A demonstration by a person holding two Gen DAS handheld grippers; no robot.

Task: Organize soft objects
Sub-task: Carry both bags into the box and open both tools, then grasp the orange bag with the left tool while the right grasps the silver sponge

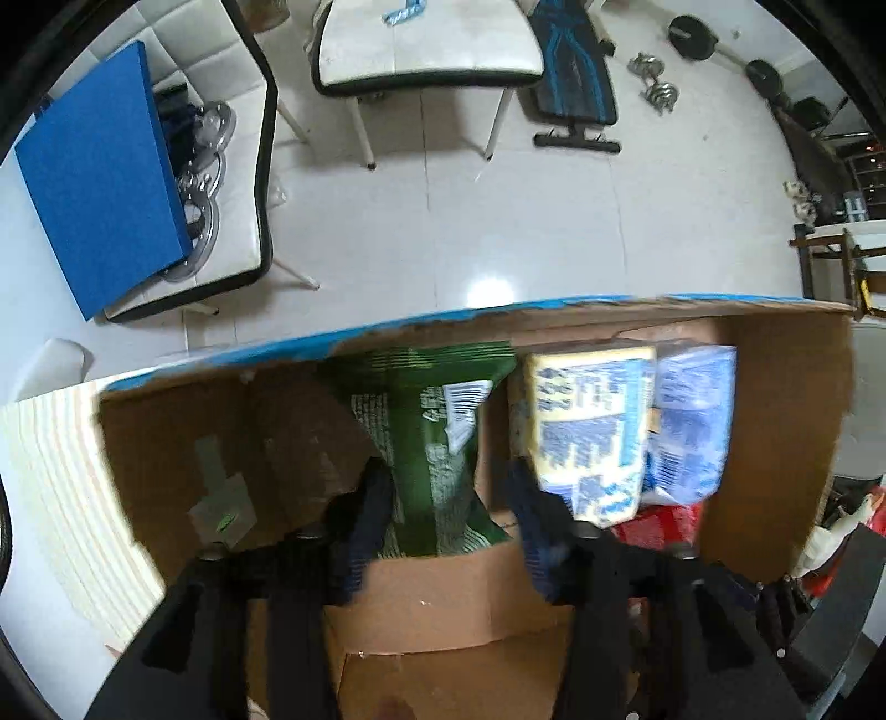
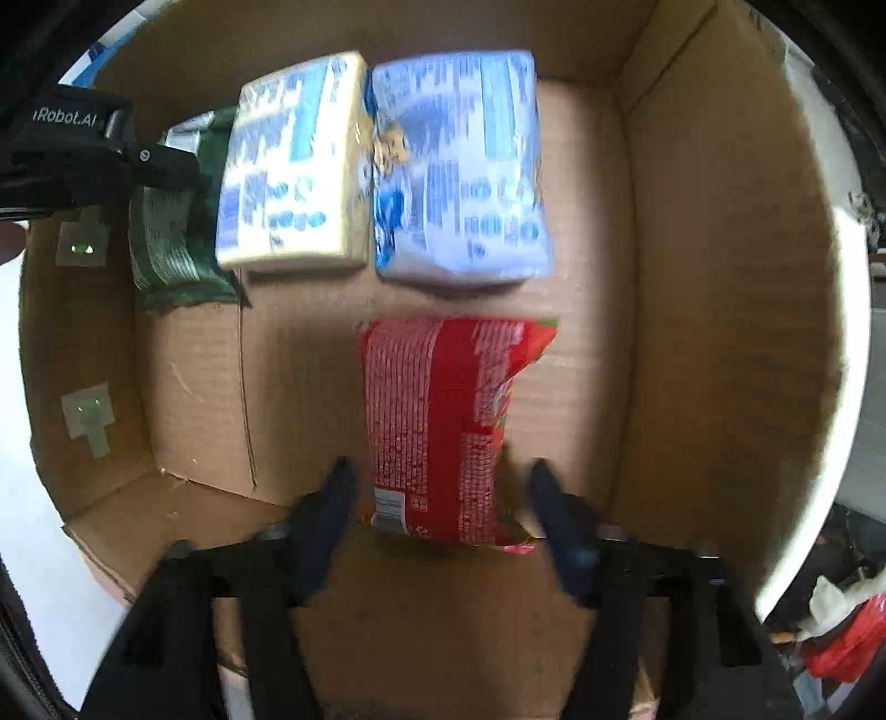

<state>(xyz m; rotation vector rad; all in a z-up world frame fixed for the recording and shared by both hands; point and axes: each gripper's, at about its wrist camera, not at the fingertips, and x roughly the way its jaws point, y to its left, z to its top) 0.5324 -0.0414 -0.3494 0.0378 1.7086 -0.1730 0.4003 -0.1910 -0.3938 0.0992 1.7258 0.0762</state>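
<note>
An open cardboard box [image 2: 720,310] holds soft packs. A green bag [image 1: 437,443] sits between the fingers of my left gripper [image 1: 443,498], whose jaws stand apart around it; the bag rests on the box floor. A yellow-edged tissue pack [image 2: 293,166] and a blue tissue pack [image 2: 459,166] stand side by side at the far wall. A red bag [image 2: 437,421] lies on the box floor between the open fingers of my right gripper [image 2: 440,487]. The green bag [image 2: 166,243] and the left gripper's body show at the left of the right wrist view.
The box [image 1: 775,432] stands on a pale table [image 1: 50,471]. Beyond it are white chairs [image 1: 426,50], a blue board [image 1: 105,177], a weight bench [image 1: 576,77] and dumbbells [image 1: 653,83] on the tiled floor.
</note>
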